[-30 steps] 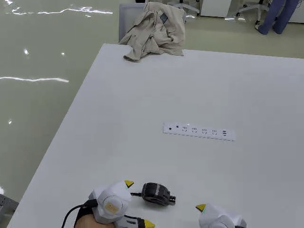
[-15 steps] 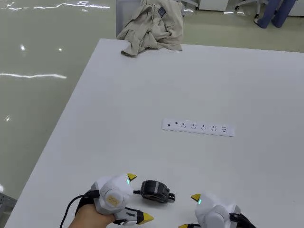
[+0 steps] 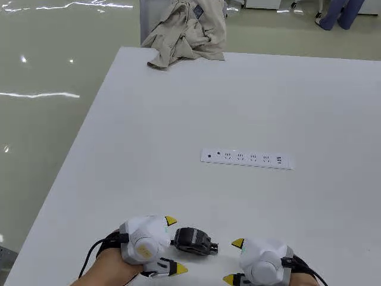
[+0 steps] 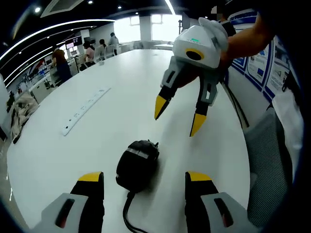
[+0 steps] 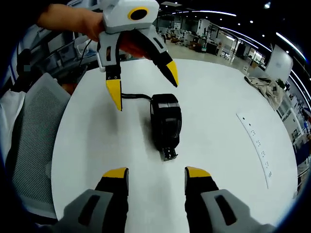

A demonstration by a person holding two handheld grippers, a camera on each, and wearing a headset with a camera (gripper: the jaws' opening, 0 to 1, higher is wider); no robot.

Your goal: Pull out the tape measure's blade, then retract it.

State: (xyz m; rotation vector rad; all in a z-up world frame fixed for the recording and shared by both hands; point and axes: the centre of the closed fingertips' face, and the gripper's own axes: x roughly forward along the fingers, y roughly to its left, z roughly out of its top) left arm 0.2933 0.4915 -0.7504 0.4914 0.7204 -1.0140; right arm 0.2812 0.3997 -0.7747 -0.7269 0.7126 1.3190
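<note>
A black tape measure (image 3: 193,240) lies flat on the white table (image 3: 238,107) near its front edge, with a short black strap at its left end. My left gripper (image 3: 175,245) is open, its yellow tips on either side of the strap end. In the left gripper view the tape measure (image 4: 138,164) lies between the open jaws of the left gripper (image 4: 144,177), and the right gripper (image 4: 179,115) hangs open beyond it. My right gripper (image 3: 233,261) is open, just right of the case. In the right gripper view the blade end of the tape measure (image 5: 166,124) points at the right gripper (image 5: 156,173).
A white power strip (image 3: 246,159) lies across the table's middle. A beige jacket (image 3: 186,30) is heaped at the far left corner. The table's left edge drops to a shiny floor (image 3: 41,119). A grey chair (image 5: 34,145) stands by the front edge.
The left gripper has slid right until its tips flank the tape measure's strap end. The right gripper has come up and closer to the case. The tape measure has stayed put.
</note>
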